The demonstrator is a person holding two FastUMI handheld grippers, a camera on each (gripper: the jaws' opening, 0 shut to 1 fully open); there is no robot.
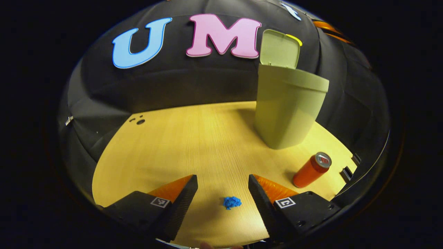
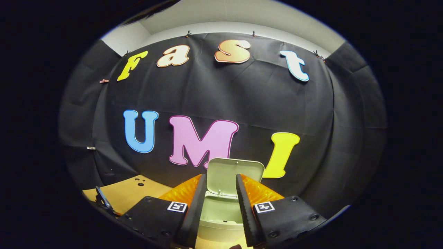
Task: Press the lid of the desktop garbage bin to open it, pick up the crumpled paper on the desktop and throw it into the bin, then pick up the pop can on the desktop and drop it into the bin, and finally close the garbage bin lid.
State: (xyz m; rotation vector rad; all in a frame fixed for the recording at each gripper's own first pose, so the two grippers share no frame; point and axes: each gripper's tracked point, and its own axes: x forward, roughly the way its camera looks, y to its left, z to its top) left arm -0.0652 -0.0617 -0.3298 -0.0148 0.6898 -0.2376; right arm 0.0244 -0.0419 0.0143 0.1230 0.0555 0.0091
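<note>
On the desk [image 1: 193,138], in my left gripper view, the bin [image 1: 289,110] stands far right with its lid [image 1: 279,49] tipped up and open. The can [image 1: 311,170] lies on its side in front of the bin, slightly right. The paper [image 1: 232,202], a small blue wad, sits nearer me, well left of the bin. My left gripper [image 1: 223,188] is spread wide, the paper between its fingers, untouched. In my right gripper view, my right gripper [image 2: 219,188] is above the bin's open mouth, fairly narrow, gripping nothing.
</note>
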